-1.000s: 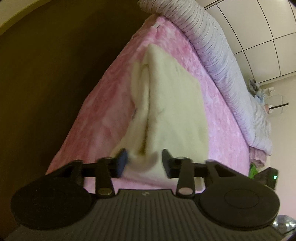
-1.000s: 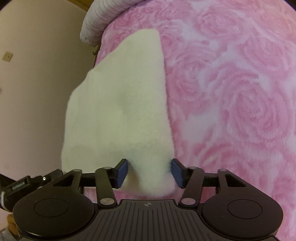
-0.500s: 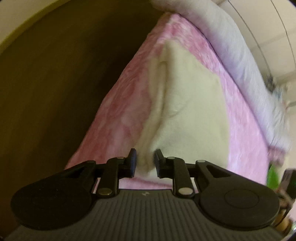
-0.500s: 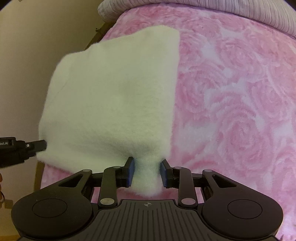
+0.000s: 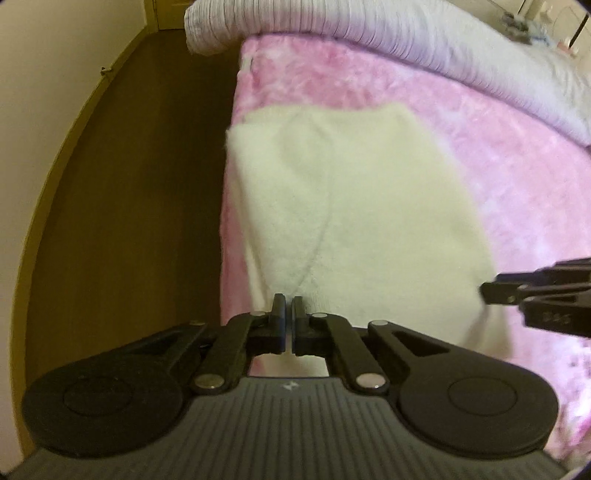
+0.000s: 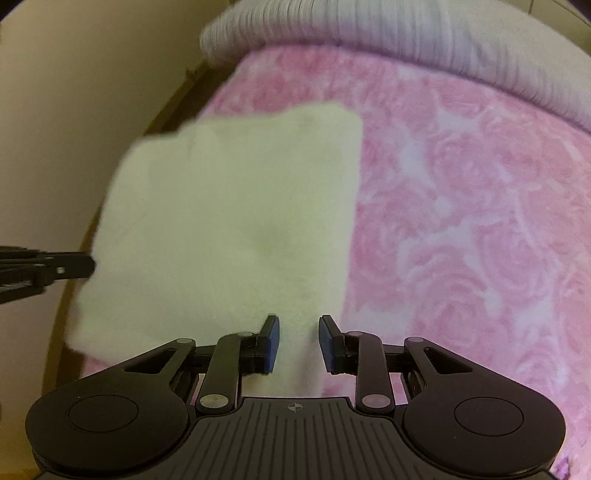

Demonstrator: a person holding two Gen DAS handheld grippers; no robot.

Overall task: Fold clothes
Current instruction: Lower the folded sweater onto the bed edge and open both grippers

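Observation:
A cream fleece garment lies on the pink rose-patterned bed cover, close to the bed's left edge. My left gripper is shut on the garment's near left corner. My right gripper straddles the near right corner of the garment, jaws partly closed with a gap still showing on both sides of the cloth. The right gripper also shows at the right edge of the left wrist view. The left gripper shows at the left edge of the right wrist view.
A rolled striped grey duvet runs along the far side of the bed; it also shows in the right wrist view. Dark brown floor and a cream wall lie left of the bed edge.
Both grippers narrowed around the garment's near corners; the left one closed fully on the cloth. Both views swung so the garment's near edge now looks lifted and stretched between them.

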